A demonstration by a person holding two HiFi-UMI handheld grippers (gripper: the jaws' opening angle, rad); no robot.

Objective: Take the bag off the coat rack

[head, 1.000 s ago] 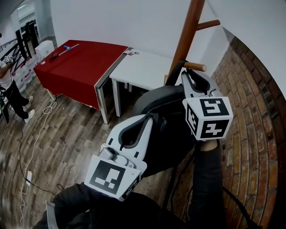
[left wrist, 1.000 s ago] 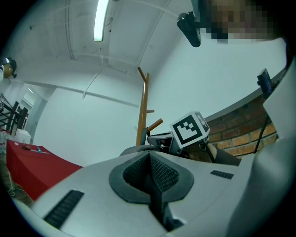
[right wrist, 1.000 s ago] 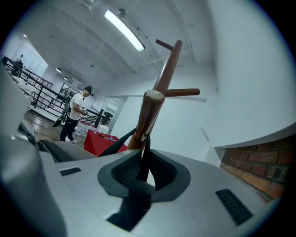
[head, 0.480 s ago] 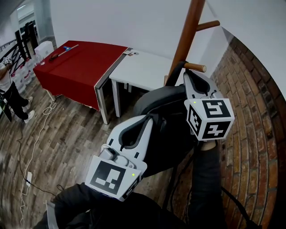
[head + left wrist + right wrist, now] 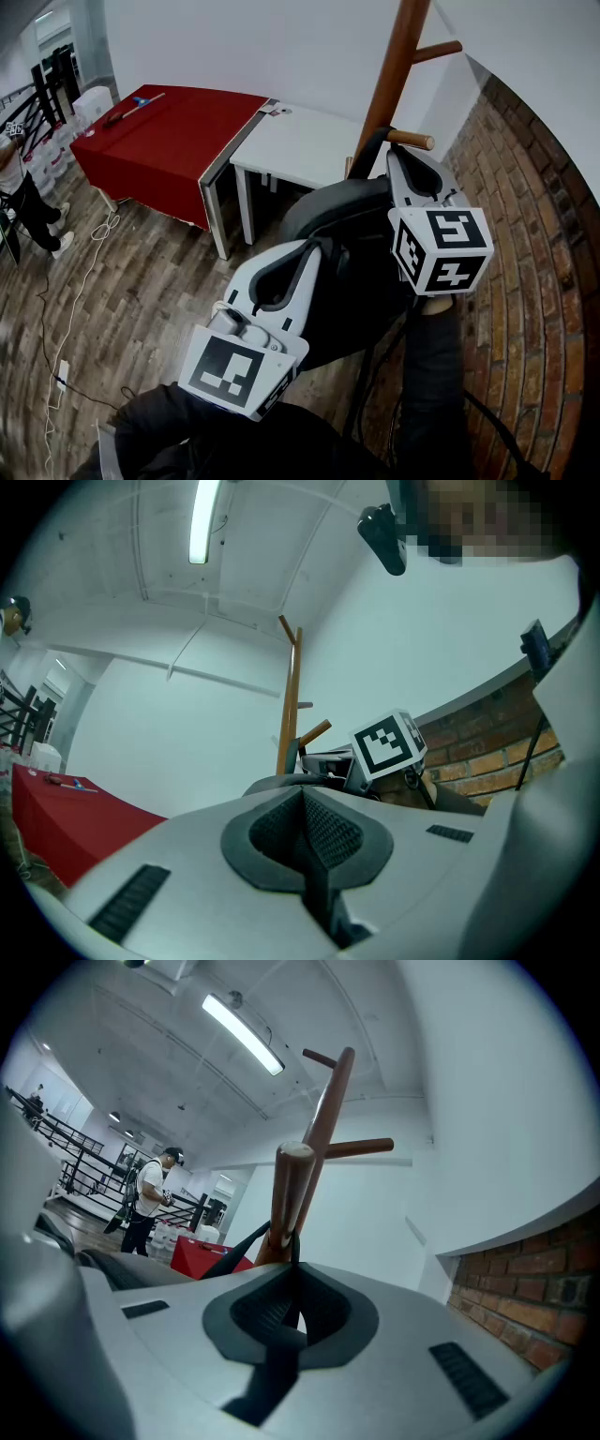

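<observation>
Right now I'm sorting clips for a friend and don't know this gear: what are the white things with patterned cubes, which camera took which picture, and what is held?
The white things are two hand-held grippers carried by one person; the marker cubes are part of them. The head view comes from a camera on the person's head, looking down. The two gripper views come from cameras riding on each gripper. The right gripper has just been closing its jaws and now pinches the black strap of the bag, which hangs from a peg of the wooden coat rack. The left gripper is shut, nothing seen between its jaws, its tip by the bag. Behind stand a red table and a white table.
</observation>
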